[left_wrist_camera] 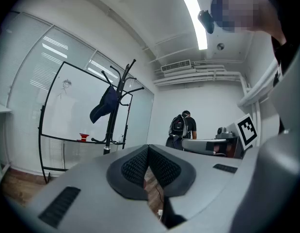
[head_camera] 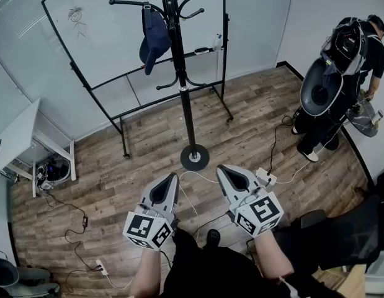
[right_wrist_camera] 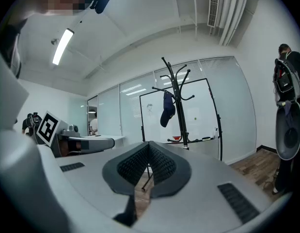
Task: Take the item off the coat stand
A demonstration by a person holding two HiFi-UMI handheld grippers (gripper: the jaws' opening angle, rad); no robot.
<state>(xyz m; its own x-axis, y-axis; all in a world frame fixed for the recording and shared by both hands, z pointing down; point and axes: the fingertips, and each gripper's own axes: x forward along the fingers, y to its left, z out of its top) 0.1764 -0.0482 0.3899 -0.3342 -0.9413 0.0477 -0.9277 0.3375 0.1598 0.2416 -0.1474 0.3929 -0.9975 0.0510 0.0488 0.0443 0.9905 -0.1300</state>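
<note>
A black coat stand point(head_camera: 179, 61) rises from a round base point(head_camera: 195, 157) on the wood floor. A dark blue cap point(head_camera: 153, 39) hangs from one of its left hooks; the cap point(left_wrist_camera: 103, 106) also shows in the left gripper view, and the cap point(right_wrist_camera: 167, 109) in the right gripper view. My left gripper point(head_camera: 174, 177) and right gripper point(head_camera: 220, 168) are held level side by side, well short of the stand. Both are shut with the tips touching and nothing between them.
A whiteboard on a black frame point(head_camera: 123, 129) stands behind the coat stand. A person with a backpack point(head_camera: 340, 73) stands at the right. A white table point(head_camera: 18, 135) is at the left, with cables and a power strip point(head_camera: 266, 177) on the floor.
</note>
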